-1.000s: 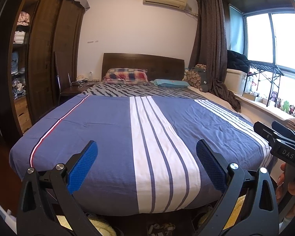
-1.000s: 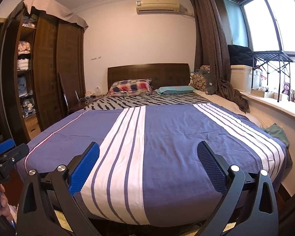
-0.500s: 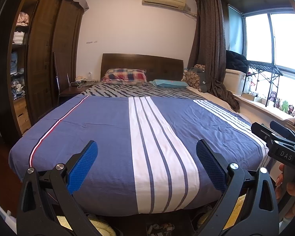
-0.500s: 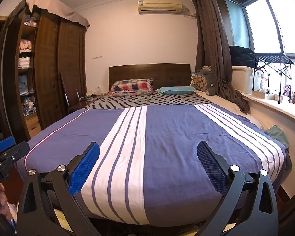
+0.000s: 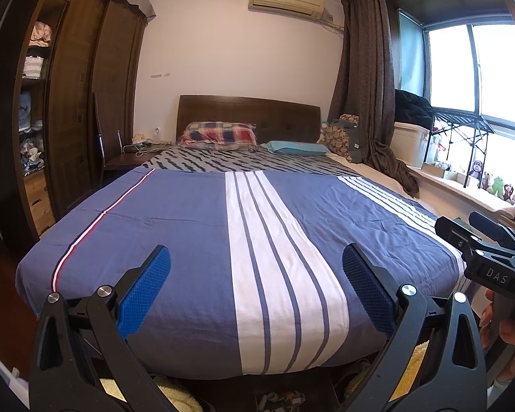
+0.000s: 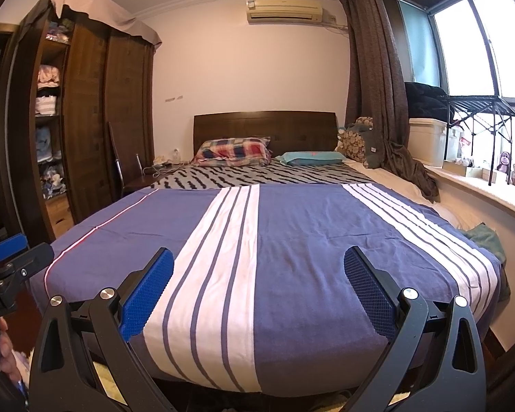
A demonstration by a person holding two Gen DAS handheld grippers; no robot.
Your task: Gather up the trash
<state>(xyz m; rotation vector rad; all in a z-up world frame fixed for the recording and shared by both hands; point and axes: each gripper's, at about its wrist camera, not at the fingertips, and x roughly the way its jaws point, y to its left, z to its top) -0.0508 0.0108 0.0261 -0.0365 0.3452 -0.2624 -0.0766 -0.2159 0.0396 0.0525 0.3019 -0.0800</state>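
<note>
My left gripper (image 5: 256, 274) is open and empty, held at the foot of a bed (image 5: 195, 226) with a blue and white striped cover. My right gripper (image 6: 258, 274) is open and empty too, beside it at the same bed (image 6: 309, 240). The right gripper shows at the right edge of the left wrist view (image 5: 480, 247), and the left gripper at the left edge of the right wrist view (image 6: 10, 257). No trash shows on the bed cover. Small items (image 5: 278, 400) lie on the floor under the bed's foot, too dim to tell what they are.
A dark wooden wardrobe (image 5: 68, 103) with open shelves stands left. A chair and bedside table (image 5: 127, 158) are by the headboard. Pillows (image 5: 219, 135) lie at the head. A window sill (image 5: 463, 185) with toys, a white box and a rack runs along the right. A green cloth (image 6: 484, 237) lies at the bed's right edge.
Both views have tilted up and drifted slightly; the bed sits a little lower in frame. Both grippers stay open.
</note>
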